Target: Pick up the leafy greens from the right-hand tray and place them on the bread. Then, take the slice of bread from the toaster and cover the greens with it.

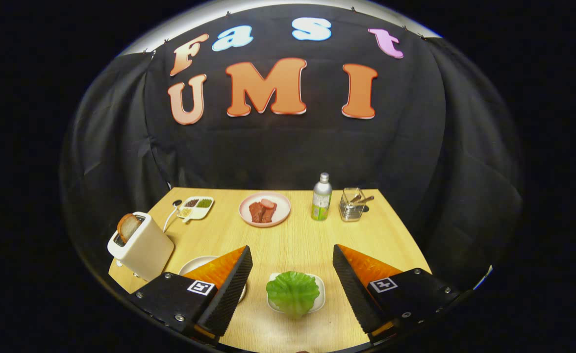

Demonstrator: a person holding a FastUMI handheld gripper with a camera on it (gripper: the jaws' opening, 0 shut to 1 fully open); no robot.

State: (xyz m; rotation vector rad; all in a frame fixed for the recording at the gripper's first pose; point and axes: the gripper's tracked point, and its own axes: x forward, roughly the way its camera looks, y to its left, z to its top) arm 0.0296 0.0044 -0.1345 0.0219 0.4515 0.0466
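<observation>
Your leafy greens [293, 292] lie on a small white tray [320, 300] near the worktop's [297, 242] front edge, between the spread fingers of your claw [292, 267], which stands wide open, gripping nothing. A plate [195, 264] peeks from behind the left finger. The toaster [141, 245] with its bread slice [127, 226] sits at the left edge. Bare wood lies ahead up to the meat plate [264, 209], bottle [321, 197] and glass jar [352, 205].

Wooden table [297, 240], toaster [143, 247], sectioned dish [195, 206], meat plate [264, 210], bottle [321, 197], glass jar [352, 205], greens tray [319, 289]
</observation>
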